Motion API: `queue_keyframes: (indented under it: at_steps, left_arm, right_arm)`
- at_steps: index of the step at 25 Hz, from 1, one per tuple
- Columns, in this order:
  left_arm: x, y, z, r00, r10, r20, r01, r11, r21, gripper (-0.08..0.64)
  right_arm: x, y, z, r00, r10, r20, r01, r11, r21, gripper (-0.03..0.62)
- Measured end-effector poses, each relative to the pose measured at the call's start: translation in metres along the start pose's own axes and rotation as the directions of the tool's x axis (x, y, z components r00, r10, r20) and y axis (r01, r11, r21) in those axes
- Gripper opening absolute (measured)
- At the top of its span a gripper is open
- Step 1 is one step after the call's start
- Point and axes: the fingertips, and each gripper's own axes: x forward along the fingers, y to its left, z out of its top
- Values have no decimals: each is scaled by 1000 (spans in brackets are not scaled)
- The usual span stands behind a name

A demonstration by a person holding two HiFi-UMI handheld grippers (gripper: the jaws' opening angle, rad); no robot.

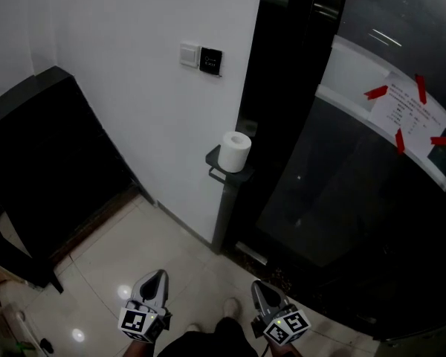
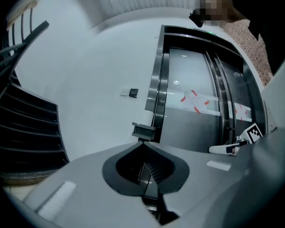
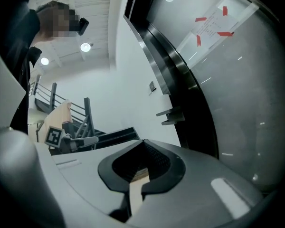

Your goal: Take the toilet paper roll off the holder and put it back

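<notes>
TP roll (image 1: 235,152) on holder (image 1: 220,172) | L gripper (image 1: 158,274), R gripper (image 1: 259,285) — both closed

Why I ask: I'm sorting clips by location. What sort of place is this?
Probably an indoor hallway: tiled floor, white wall with switch panel, toilet paper roll on a holder beside a dark glass door.

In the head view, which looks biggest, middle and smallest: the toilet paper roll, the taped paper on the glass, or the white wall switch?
1. taped paper
2. toilet paper roll
3. white wall switch
None of these looks close in size here.
</notes>
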Motion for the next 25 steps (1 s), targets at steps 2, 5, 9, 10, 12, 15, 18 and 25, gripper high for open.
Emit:
queue_keyframes:
  at_steps: [2,5,9,10,12,15,18,25]
  left_arm:
    - [8,1,0,1000,18,1,-18,1000,4,2]
    - [22,3,2,999,54,-3,-54,998,14,2]
    - [52,5,5,995,102,12,-103,994,34,2]
    - [60,4,7,994,111,22,-111,993,37,2]
    - [78,-3,14,993,116,33,-118,992,39,2]
    - [105,-11,19,992,119,51,-122,991,57,2]
    - [134,-23,27,991,119,68,-124,991,60,2]
    - [190,-45,28,989,113,93,-119,991,61,2]
  right_arm:
    - [13,-11,1,1000,18,-7,-18,1000,13,12]
    - [37,-26,6,998,59,-7,-59,998,14,13]
    - [69,-43,28,991,137,-2,-137,990,-23,12]
    - [74,-52,32,989,145,3,-145,989,-17,13]
    - [84,-70,42,987,158,9,-158,987,-12,14]
    - [97,-97,61,986,165,31,-165,986,-15,13]
    - [109,-119,79,980,187,62,-186,982,-20,14]
    - [114,-170,111,975,210,74,-206,977,-54,14]
